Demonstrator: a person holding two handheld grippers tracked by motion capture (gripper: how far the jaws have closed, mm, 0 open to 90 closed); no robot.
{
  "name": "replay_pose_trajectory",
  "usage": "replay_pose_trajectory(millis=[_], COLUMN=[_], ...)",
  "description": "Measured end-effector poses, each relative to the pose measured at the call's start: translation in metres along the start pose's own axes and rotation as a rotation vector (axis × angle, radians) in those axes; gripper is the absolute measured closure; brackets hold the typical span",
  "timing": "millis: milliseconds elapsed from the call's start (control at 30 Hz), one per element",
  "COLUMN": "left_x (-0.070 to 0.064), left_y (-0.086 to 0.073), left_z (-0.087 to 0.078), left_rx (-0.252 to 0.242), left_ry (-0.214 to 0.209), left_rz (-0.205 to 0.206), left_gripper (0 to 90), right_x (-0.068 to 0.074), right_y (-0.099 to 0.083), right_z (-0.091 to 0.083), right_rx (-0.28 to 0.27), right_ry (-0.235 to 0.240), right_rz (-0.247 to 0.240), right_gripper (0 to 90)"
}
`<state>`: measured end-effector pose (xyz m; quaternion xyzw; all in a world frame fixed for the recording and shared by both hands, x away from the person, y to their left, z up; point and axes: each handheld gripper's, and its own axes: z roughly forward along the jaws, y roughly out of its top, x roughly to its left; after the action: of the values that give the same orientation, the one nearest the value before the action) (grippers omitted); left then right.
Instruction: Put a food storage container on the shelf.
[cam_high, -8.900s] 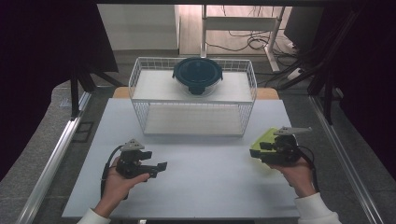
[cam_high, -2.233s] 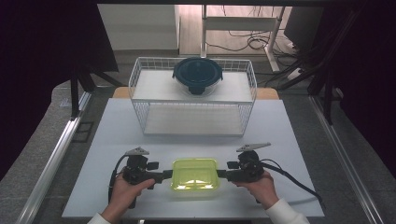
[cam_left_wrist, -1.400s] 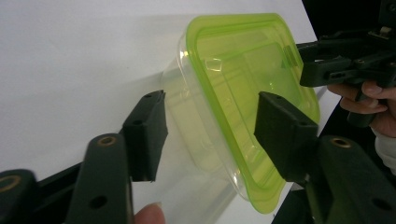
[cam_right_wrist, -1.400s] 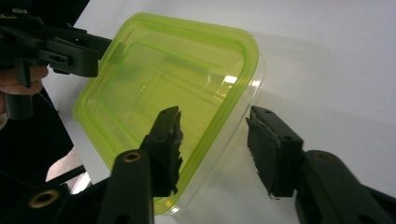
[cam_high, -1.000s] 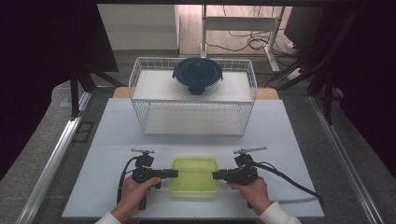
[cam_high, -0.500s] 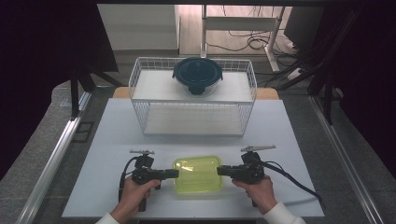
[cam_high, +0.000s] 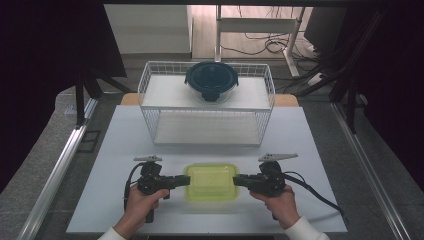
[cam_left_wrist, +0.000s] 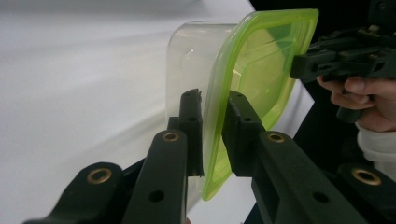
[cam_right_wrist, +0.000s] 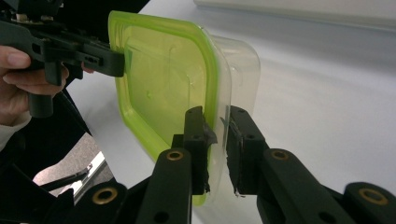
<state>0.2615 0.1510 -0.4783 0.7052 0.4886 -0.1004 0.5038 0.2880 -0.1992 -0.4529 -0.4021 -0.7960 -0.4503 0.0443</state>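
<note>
1. High view: the green-lidded container (cam_high: 211, 181) sits on the white table (cam_high: 125, 145) near the front edge, between the left tongs (cam_high: 186, 180) at its left rim and the right tongs (cam_high: 235, 179) at its right rim. The wire basket (cam_high: 150, 92) holding a dark round lidded bowl (cam_high: 212, 80) stands far behind.
2. Left gripper view: the left tongs (cam_left_wrist: 212, 123) are clamped on the lid's rim, one jaw on each side.
3. Right gripper view: the right tongs (cam_right_wrist: 215, 135) pinch the opposite rim, lid and clear wall between the jaws.
</note>
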Motion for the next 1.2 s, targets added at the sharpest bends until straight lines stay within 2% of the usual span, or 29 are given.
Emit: replay_pose_trajectory(millis=[133,600,867,1033,1200], left_x=[-0.006,-0.02,-0.039,-0.048,-0.05], left_y=[0.004,0.026,0.051,0.063,0.072], left_z=[-0.004,-0.016,-0.03,-0.037,-0.04], left_rx=[-0.008,-0.049,-0.083,-0.104,-0.114], left_ry=[0.017,0.026,0.031,0.036,0.036], left_rz=[0.042,0.101,0.163,0.184,0.194], left_gripper=[78.4,78.0,78.0,77.9,77.9], right_x=[0.003,0.011,0.019,0.024,0.024], right_y=[0.003,0.026,0.047,0.06,0.069], right_z=[-0.003,-0.014,-0.031,-0.04,-0.044], right_rx=[-0.007,-0.05,-0.101,-0.123,-0.136], right_ry=[-0.007,-0.029,-0.024,-0.025,-0.022], right_rz=[-0.024,-0.1,-0.143,-0.161,-0.174], right_gripper=[77.8,77.8,77.8,77.9,77.9])
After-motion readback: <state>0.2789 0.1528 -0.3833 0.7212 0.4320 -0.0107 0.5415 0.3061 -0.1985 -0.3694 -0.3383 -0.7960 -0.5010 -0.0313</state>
